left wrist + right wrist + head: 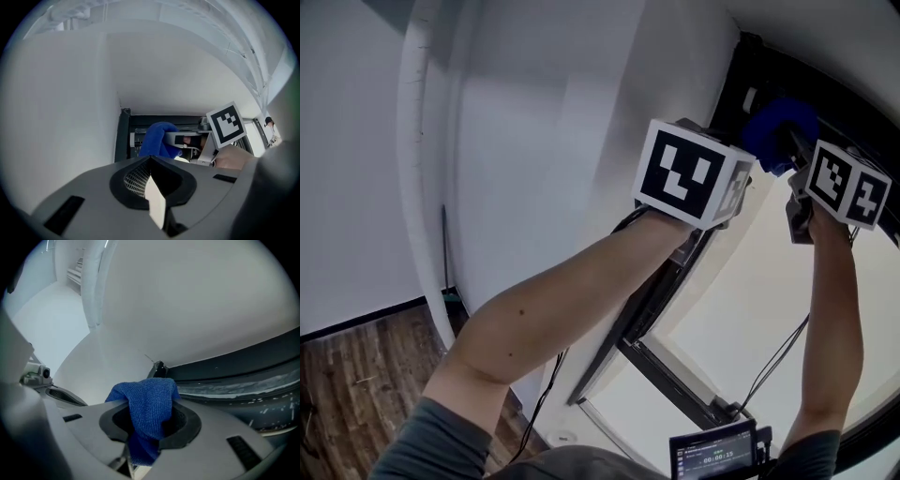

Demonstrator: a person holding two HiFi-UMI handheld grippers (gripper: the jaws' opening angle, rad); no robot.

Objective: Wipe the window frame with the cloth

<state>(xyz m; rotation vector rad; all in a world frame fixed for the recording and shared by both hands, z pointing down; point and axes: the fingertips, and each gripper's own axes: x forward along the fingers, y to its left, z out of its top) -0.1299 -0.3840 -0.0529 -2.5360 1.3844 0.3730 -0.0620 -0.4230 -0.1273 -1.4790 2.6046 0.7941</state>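
A blue cloth (776,129) is bunched in my right gripper (789,155), which is raised to the upper corner of the dark window frame (739,80). In the right gripper view the cloth (149,408) fills the shut jaws of that gripper (147,416) and touches the frame's corner (158,369). My left gripper (151,161) is held up just left of it, jaws together with nothing between them. Its marker cube (689,173) shows in the head view. From the left gripper view the cloth (157,138) rests against the frame (123,138).
A white wall (534,141) lies left of the window, with a white vertical pipe (417,187). A dark sash bar (661,370) runs diagonally below the arms. A cable (778,356) hangs by the right forearm, above a small screen device (717,455). Wooden floor (356,375) shows lower left.
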